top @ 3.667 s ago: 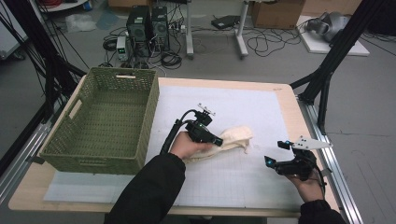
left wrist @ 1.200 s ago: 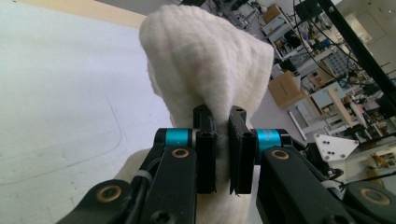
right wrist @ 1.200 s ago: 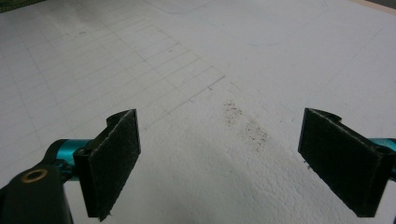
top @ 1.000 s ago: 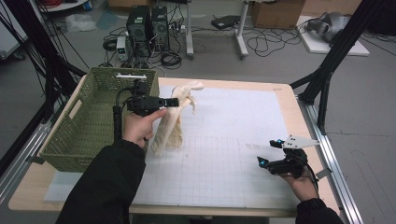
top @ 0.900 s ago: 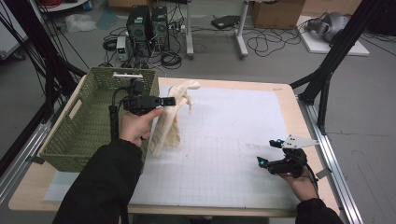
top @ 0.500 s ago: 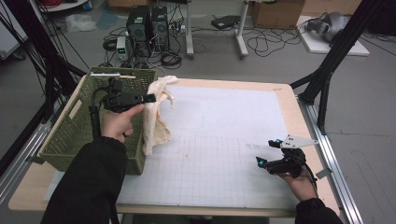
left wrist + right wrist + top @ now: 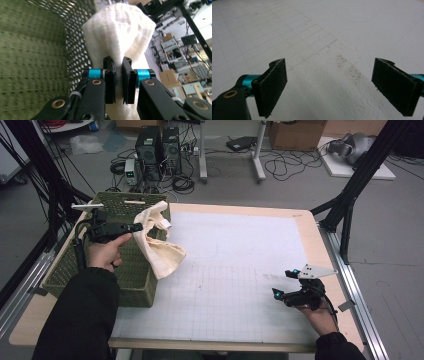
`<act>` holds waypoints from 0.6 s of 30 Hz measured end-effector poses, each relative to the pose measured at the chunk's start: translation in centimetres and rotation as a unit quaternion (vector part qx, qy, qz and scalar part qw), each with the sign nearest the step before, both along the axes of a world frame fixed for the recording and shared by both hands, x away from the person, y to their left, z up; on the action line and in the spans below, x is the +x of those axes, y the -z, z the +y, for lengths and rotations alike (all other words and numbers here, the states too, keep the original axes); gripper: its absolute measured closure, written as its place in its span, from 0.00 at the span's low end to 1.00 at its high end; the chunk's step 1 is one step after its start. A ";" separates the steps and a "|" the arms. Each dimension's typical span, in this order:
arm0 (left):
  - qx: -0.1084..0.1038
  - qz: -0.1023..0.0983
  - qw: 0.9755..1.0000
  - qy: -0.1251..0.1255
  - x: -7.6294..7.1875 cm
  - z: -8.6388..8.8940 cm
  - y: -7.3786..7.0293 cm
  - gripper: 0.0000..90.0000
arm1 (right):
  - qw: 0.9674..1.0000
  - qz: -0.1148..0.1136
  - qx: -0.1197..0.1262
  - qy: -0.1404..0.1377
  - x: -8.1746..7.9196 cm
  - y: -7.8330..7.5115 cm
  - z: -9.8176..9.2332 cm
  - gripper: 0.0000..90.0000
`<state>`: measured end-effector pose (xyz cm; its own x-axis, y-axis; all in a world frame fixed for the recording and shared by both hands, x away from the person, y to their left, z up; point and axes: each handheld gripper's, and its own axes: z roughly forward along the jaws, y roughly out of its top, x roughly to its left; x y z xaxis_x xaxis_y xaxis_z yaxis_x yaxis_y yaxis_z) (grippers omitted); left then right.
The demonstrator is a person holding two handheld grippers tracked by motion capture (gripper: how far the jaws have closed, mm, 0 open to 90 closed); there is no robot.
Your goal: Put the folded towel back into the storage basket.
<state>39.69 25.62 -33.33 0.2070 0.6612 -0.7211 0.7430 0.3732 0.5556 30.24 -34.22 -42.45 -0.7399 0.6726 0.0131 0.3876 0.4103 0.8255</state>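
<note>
High view first: we see our left gripper (image 7: 134, 226) above the near-right part of the green woven basket (image 7: 65, 270), its jaws clamped on a cream cloth (image 7: 159, 251). The cloth is bunched at the jaw tips and hangs down and out from them — most of it drapes over the basket's right wall and dangles on the outside, toward the white gridded mat (image 7: 240, 270), and little if any of it is inside the basket. In the left gripper view the left gripper (image 7: 119, 75) has its two black pads pinched tight on a fold of the cloth (image 7: 120, 30), with the basket's green mesh (image 7: 37, 50) running past to one side of the jaws and beneath them.

We judge the carry as mostly done: the cloth is lifted off the mat and brought up to the basket. What is left, as we read it, is to take the jaws farther in over the basket's hollow so the hanging tail clears the wall, lower the cloth, and let it go.

Our right gripper (image 7: 280, 292) rests well apart from all this, low over the near-right part of the mat. In the right gripper view its pads (image 7: 274, 85) stand wide, with nothing between them but bare mat (image 7: 317, 30) — idle, and seemingly not needed for the drop.
</note>
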 end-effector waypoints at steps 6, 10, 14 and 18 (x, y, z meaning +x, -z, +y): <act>0.020 0.009 1.000 0.010 0.2 1.0 -0.1 0.92 | 1.000 0.002 0.000 -0.001 0.0 0.0 0.0 0.13; 0.028 0.012 0.999 0.014 0.1 1.9 -0.2 0.92 | 1.000 0.004 -0.001 0.000 0.0 0.1 -0.1 0.13; 0.037 0.018 0.999 0.013 -0.1 2.8 -0.2 0.92 | 1.000 0.003 -0.003 0.000 0.0 0.1 0.0 0.13; 0.041 0.023 0.999 0.020 -0.1 3.6 0.2 0.92 | 1.000 0.002 -0.005 -0.001 0.1 0.2 0.0 0.14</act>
<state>39.54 29.26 -33.56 0.2029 0.7108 -0.6735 0.7820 0.2964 0.5484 30.34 -34.21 -42.64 -0.7414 0.6709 0.0101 0.3900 0.4187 0.8201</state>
